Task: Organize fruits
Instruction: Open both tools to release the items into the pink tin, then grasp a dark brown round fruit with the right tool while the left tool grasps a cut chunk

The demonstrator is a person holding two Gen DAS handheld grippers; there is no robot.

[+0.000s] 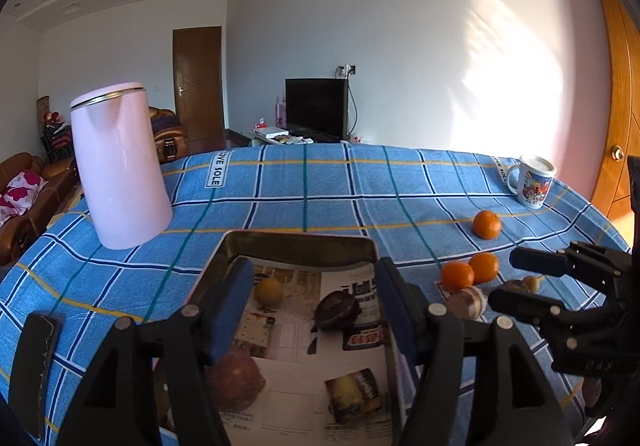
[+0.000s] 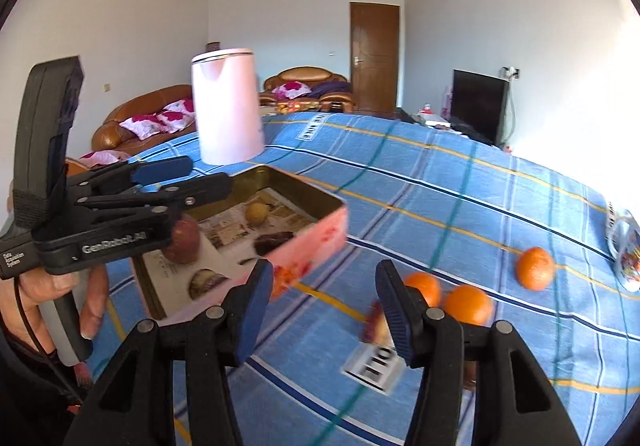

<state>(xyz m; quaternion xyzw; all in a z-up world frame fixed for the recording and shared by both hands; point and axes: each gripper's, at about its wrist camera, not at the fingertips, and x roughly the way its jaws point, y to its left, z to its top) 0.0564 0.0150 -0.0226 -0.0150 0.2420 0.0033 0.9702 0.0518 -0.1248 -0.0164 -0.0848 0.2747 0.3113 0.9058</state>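
Note:
A metal tin [image 1: 296, 240] [image 2: 320, 234] lined with newspaper holds a yellow fruit [image 1: 268, 291] [image 2: 256, 213], a dark purple fruit [image 1: 337, 310] [image 2: 274, 240], a reddish apple [image 1: 236, 378] [image 2: 183, 242] and a cut fruit [image 1: 352, 394] [image 2: 204, 282]. My left gripper [image 1: 314, 310] [image 2: 186, 176] is open and empty above the tin. Three oranges [image 1: 457, 275] [image 1: 485, 267] [image 1: 487, 224] [image 2: 468, 304] [image 2: 424, 286] [image 2: 535, 268] lie on the cloth to the right. My right gripper [image 2: 324, 310] [image 1: 506, 282] is open and empty, close to a reddish fruit [image 2: 378, 326] [image 1: 466, 302].
A pink kettle [image 1: 118, 166] [image 2: 228, 110] stands behind the tin to the left. A patterned mug [image 1: 534, 180] [image 2: 626, 254] stands at the far right. A dark phone [image 1: 34, 370] lies at the left on the blue checked tablecloth [image 1: 320, 190].

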